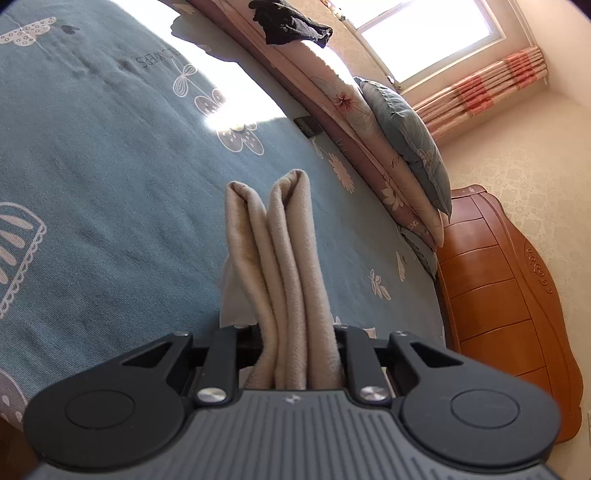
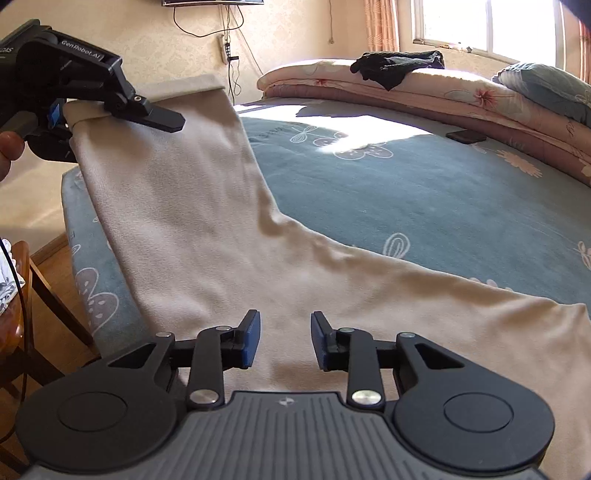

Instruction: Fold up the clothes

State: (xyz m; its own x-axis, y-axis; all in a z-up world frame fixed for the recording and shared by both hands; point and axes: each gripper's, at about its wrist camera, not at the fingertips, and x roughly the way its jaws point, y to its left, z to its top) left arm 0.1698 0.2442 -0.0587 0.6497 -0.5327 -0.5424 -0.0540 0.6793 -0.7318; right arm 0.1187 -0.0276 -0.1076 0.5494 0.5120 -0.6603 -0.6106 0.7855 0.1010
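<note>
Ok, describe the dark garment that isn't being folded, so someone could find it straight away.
Start at the bright window and drop to the rolled pink floral quilt along the bed's far side. The black garment lies crumpled on top, the only dark clothing there.

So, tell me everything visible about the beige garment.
The beige garment looks like soft fleece trousers with two legs. One leg end is bunched in folds in the shut left gripper and lifted off the bed; the other trails right across it. The right gripper hovers open above it.
</note>
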